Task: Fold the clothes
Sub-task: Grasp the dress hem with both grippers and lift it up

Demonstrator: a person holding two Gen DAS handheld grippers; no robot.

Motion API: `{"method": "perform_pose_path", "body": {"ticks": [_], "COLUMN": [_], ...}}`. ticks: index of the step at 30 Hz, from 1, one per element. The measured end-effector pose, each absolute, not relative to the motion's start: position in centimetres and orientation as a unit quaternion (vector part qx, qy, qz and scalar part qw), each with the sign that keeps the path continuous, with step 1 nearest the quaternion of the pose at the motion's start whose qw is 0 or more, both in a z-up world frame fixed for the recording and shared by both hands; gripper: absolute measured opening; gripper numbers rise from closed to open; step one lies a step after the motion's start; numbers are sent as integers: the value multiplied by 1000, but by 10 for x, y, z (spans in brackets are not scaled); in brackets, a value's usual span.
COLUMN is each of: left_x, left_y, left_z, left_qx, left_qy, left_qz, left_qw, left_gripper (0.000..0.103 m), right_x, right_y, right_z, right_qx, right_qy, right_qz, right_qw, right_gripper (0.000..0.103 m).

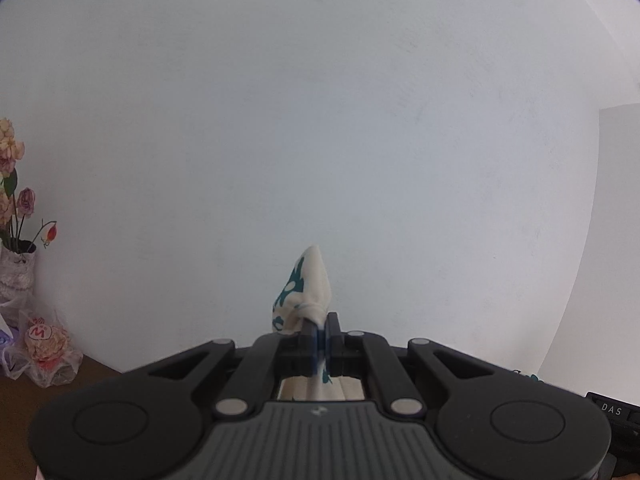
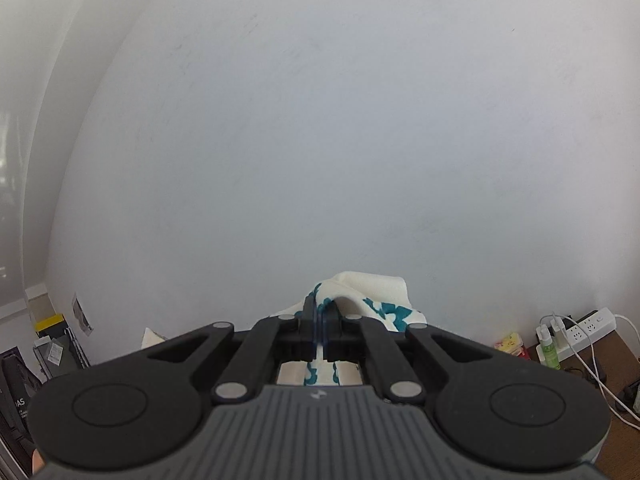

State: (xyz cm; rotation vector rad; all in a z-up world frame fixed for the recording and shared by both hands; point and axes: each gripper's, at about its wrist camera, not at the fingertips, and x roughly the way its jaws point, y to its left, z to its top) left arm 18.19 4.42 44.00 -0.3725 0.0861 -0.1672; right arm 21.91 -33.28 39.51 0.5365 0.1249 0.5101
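A cream garment with teal print (image 1: 304, 292) is pinched in my left gripper (image 1: 321, 330), whose jaws are shut on a corner that sticks up in front of the white wall. More of the cloth hangs below the jaws. My right gripper (image 2: 320, 314) is shut on another part of the same garment (image 2: 380, 300), which drapes over the fingers to the right. Both grippers are raised and point at the wall. The rest of the garment is hidden below the grippers.
A vase of dried flowers (image 1: 16, 216) and plastic-wrapped items (image 1: 44, 344) stand on a brown table at the left. A power strip with cables (image 2: 576, 332), a green bottle (image 2: 550, 350) and boxes (image 2: 52, 344) line the wall.
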Motion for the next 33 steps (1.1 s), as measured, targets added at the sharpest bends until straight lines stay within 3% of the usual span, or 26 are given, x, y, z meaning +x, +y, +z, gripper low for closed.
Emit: {"method": "perform_pose_path", "body": {"ticks": [5, 12, 19, 26, 33], "left_x": [206, 308, 374, 343, 275], "left_y": [44, 51, 37, 24, 4], "left_z": [439, 390, 401, 425, 323], "left_qx": [-193, -228, -201, -160, -96], "left_qy": [48, 96, 48, 0, 91], "left_qz": [-76, -59, -51, -72, -75], "left_qw": [977, 967, 977, 985, 988], "left_gripper": [2, 2, 2, 2, 2], "right_x": [231, 319, 401, 391, 348], "right_y": [-328, -320, -305, -309, -324], "right_z": [406, 367, 374, 420, 346], "right_qx": [243, 260, 236, 224, 201], "right_qy": [54, 106, 111, 43, 110], "right_qz": [238, 195, 160, 181, 205], "right_qw": [939, 940, 952, 957, 952], "right_gripper": [2, 2, 2, 2, 2]}}
